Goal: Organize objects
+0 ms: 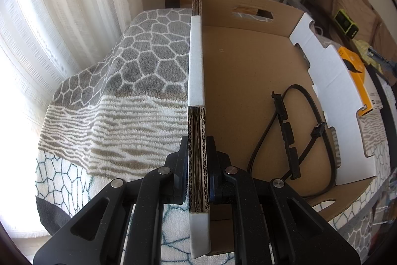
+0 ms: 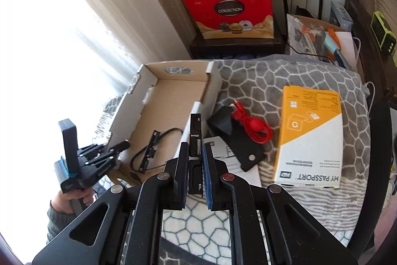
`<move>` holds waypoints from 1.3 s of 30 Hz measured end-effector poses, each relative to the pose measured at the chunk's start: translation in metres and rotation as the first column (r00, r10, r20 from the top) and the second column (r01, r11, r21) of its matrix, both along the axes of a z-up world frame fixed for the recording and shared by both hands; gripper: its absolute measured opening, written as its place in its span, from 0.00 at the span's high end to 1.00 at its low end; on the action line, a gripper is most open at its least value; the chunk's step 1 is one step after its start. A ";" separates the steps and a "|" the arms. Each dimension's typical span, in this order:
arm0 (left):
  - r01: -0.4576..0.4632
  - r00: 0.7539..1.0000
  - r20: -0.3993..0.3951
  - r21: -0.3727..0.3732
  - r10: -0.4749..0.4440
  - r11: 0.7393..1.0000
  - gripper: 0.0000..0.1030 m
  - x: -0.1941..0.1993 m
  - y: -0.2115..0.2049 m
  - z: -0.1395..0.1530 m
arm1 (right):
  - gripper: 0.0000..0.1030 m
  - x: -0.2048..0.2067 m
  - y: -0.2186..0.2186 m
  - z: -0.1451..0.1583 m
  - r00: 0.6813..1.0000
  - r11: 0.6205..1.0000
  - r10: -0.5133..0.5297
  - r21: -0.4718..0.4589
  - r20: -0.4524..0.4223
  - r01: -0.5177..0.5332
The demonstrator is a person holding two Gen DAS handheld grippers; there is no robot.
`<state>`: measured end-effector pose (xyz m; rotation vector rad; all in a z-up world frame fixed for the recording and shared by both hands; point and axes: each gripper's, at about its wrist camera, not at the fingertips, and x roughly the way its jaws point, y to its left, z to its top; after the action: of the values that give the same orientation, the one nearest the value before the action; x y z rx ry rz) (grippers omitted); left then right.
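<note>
Clamping box wall (image 1: 196, 61): left tongs (image 1: 198, 158) | right tongs (image 2: 194, 160) gripping black bracket (image 2: 194, 131) | box floor mostly free

Patterned blanket (image 2: 285, 81) carries cardboard box (image 2: 171, 93), yellow box (image 2: 310, 135), black pouch (image 2: 238, 140) — red cable (image 2: 255, 128) atop.

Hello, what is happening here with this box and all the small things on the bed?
A person is tidying items into a cardboard box on a patterned blanket. The left tongs are shut on the box's side wall, steadying it. The right tongs hold a flat black part above the blanket. A black cable already lies inside; a red cable and a yellow package remain outside.
</note>
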<state>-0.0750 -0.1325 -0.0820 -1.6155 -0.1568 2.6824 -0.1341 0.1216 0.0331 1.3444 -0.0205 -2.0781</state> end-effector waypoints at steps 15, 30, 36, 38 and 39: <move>-0.001 1.000 0.001 0.001 0.001 1.000 0.90 0.000 0.001 0.001 | 0.86 0.029 -0.104 -0.073 0.991 0.977 0.128 0.164 0.050 -0.134; -0.003 1.000 -0.001 0.003 0.003 1.000 0.90 0.002 0.001 0.001 | 0.70 -0.013 -0.038 -0.025 0.998 0.987 -0.007 0.158 -0.065 0.017; -0.003 1.000 -0.001 0.004 0.003 1.000 0.90 0.002 0.001 0.001 | 0.66 -0.035 -0.010 -0.037 0.996 0.978 -0.069 0.194 -0.056 0.079; -0.003 1.000 -0.001 0.003 0.003 1.000 0.90 0.002 0.002 0.001 | 0.65 -0.038 -0.004 -0.046 0.996 0.973 -0.081 0.211 -0.045 0.089; -0.003 1.000 -0.001 0.003 0.003 1.000 0.90 0.002 0.001 0.001 | 0.65 -0.039 -0.001 -0.052 0.996 0.972 -0.085 0.218 -0.039 0.092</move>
<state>-0.0732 -0.1312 -0.0807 -1.6147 -0.1626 2.6839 -0.1726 0.1203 -0.0186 1.4666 0.1700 -2.2268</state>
